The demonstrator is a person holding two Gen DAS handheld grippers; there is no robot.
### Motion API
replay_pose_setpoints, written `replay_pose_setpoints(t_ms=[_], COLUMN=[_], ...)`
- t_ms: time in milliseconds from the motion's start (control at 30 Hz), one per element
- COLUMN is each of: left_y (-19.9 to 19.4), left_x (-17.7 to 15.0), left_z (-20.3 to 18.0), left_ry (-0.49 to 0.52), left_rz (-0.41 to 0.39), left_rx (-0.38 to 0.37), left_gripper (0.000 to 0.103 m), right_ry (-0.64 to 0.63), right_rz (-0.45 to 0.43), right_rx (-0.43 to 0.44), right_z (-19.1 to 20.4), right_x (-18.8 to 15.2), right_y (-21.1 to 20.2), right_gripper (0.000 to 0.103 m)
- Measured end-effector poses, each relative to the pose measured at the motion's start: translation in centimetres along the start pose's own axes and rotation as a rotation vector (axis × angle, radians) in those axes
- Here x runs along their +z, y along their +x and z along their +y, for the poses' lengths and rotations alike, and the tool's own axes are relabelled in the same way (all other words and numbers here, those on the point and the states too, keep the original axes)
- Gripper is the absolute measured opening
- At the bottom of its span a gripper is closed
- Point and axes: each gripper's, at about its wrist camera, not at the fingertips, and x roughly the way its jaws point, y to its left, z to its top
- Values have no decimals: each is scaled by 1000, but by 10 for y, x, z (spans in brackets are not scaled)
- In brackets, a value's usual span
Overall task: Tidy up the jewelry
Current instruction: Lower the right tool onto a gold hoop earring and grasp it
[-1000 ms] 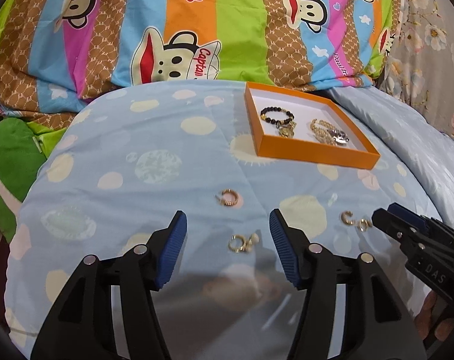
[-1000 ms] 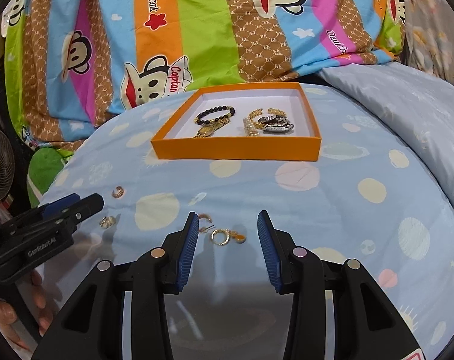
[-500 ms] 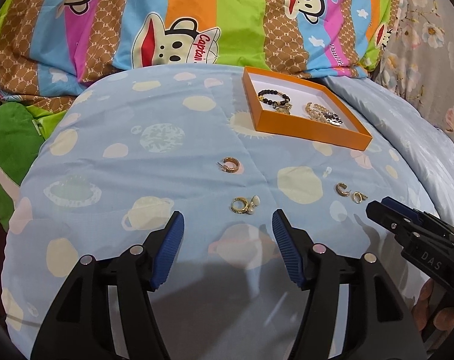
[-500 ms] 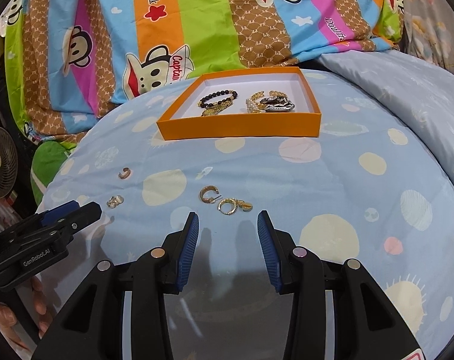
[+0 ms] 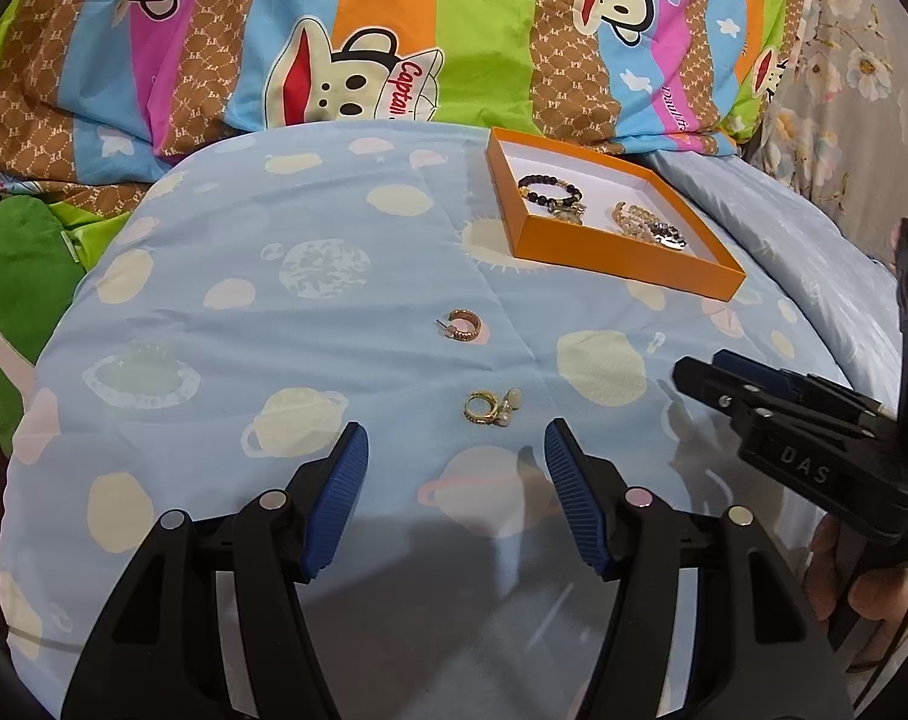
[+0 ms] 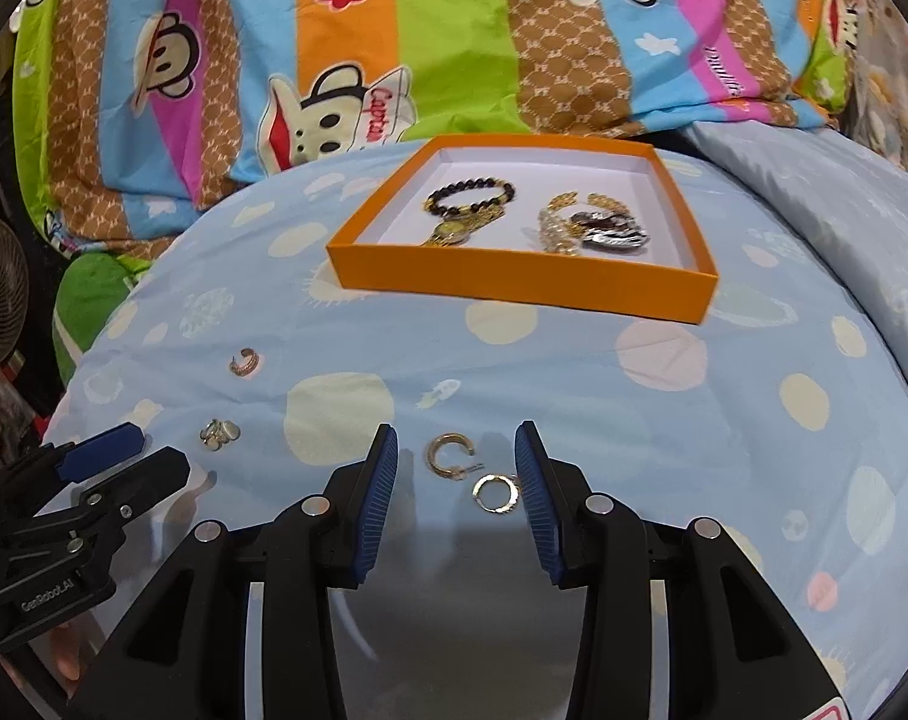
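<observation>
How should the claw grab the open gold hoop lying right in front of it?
The right claw probably does best coming straight down from above, pinching across the open gold hoop on its closed curved band. It lies flat on the blue blanket, so no edge stands up for a sideways pinch.

Shiny gold metal earrings (image 6: pixel 449 456) on matt printed cloth bedsheet (image 6: pixel 634 420); matt orange cardboard box (image 6: pixel 514 285).
</observation>
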Motion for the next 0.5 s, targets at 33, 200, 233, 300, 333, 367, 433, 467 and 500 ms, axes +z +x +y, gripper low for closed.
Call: replay_pose_setpoints(t_ms=[33,200,233,300,333,367,433,467,500], left_y=[0,1,1,1,1,1,1,2,2], left_x=[0,0,0,0,0,0,0,0,-1], left_z=[0,1,0,1,1,1,2,2,1], left_ry=[0,-3,-4,-4,-4,-4,-5,-6,-7], left_rz=[0,3,4,4,3,4,5,5,6], left_rx=[1,-1,-1,-1,-1,-1,-1,-1,-1], left_gripper=[59,59,59,59,59,59,59,59,59], right_ry=[-8,-13,-11,-5,-2,-1,-1,0,3], right_rz=[10,33,33,32,32,31,28,25,19], right_rx=[2,-3,-5,-1,1,3,2,1,0], right_z=[1,3,3,2,2,2,2,1,0], right_x=[1,1,1,1,1,1,0,0,0], right_y=[2,7,7,6,7,7,6,6,5], right_gripper=[31,25,23,19,18,18,17,17,17])
